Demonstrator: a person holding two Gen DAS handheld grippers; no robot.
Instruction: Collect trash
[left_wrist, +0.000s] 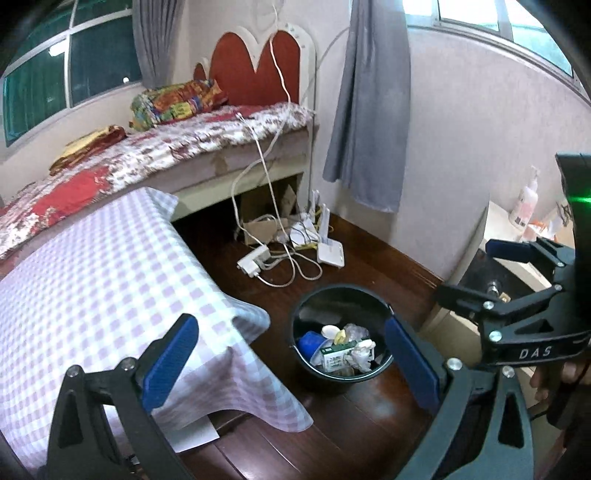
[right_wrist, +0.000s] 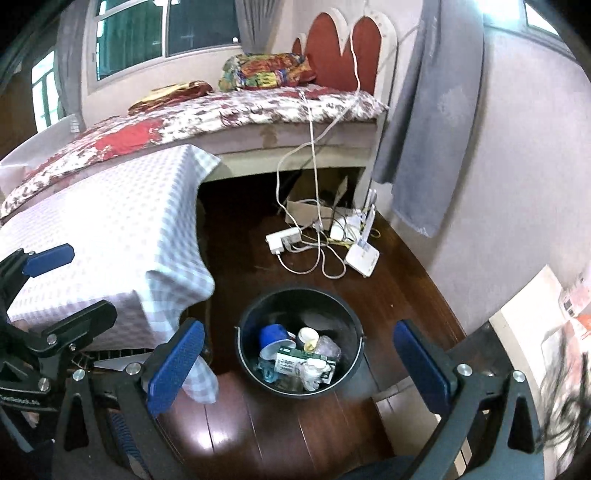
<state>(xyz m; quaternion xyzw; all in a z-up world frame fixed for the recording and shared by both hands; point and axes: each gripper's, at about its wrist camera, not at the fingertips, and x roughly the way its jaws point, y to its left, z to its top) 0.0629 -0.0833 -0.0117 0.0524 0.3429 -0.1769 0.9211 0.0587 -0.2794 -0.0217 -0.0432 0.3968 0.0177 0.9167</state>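
A black round bin (left_wrist: 314, 295) stands on the dark wood floor right of the table, also in the right wrist view (right_wrist: 255, 310). It holds trash: a blue cup (right_wrist: 272, 335), a green-white carton (right_wrist: 299, 361), a white cup (right_wrist: 308, 336), crumpled clear plastic and paper (left_wrist: 364, 352). My left gripper (left_wrist: 291, 363) is open and empty, above the table corner and bin. My right gripper (right_wrist: 299, 363) is open and empty, hovering over the bin. The right gripper also shows at the right of the left wrist view (left_wrist: 476, 273).
A table with a lilac checked cloth (left_wrist: 92, 295) is at left. Behind it is a bed (left_wrist: 184, 147) with a red headboard. A power strip (left_wrist: 255, 260), cables, a white router (left_wrist: 330, 251) and a cardboard box lie on the floor. A grey curtain (left_wrist: 373, 110) hangs at right.
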